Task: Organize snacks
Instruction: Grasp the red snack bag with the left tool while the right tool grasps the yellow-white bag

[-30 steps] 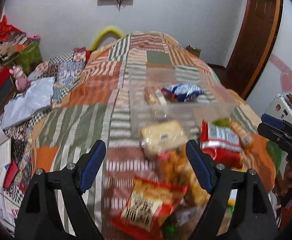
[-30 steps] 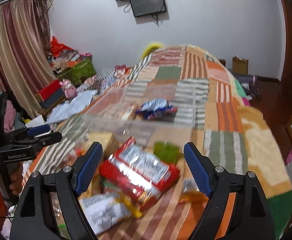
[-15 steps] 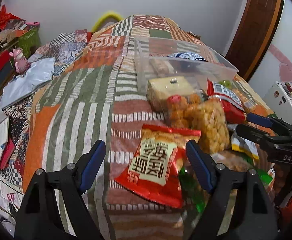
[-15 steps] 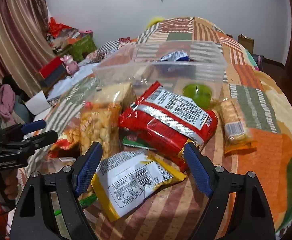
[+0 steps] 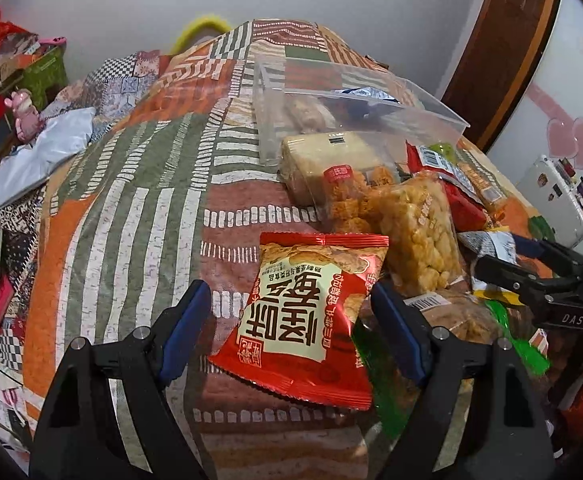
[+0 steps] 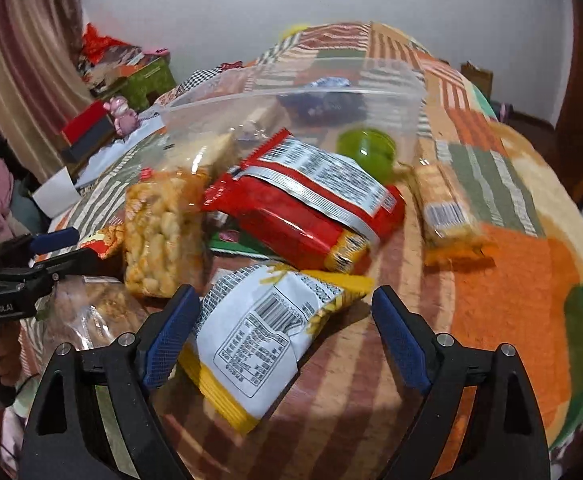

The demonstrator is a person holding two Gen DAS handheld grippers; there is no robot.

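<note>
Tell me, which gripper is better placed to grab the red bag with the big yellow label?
Probably the left gripper: it is open, and the red bag lies right between its fingers. The right gripper is open around a yellow and white bag instead.

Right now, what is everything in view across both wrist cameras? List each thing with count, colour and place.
Snack packets: about nine loose, mixed colours, piled on the bed's near end.
Red chip bag: one, red and cream, between the left gripper's fingers.
White-and-yellow packet: one, between the right gripper's fingers.
Clear plastic bin: one, transparent, behind the pile, holding a blue packet and another snack.
Patchwork quilt: one, orange, green, striped, covering the bed.
Pink plush toy: one, far left.
Left gripper: black, blue pads, open.
Right gripper: black, blue pads, open.
</note>
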